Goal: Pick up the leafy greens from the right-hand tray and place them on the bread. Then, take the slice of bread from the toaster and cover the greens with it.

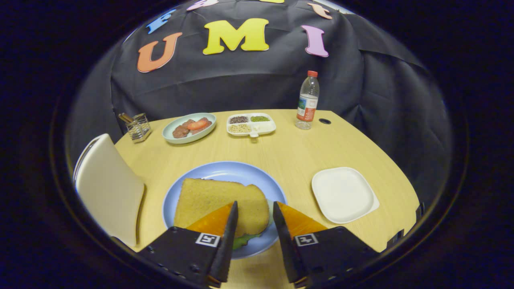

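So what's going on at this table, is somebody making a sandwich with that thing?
Pretty much. A hand-held gripper hovers open over a blue plate, its two fingers apart and gripping nothing. On the plate lies a slice of bread with a bit of leafy greens peeking from under its near edge, so the sandwich looks covered. To the right sits a white tray with nothing on it. Farther back stand a water bottle, a plate of food and a divided dish.

Black gripper (pixel 254 210) with orange-faced jaws, white square markers, small screws
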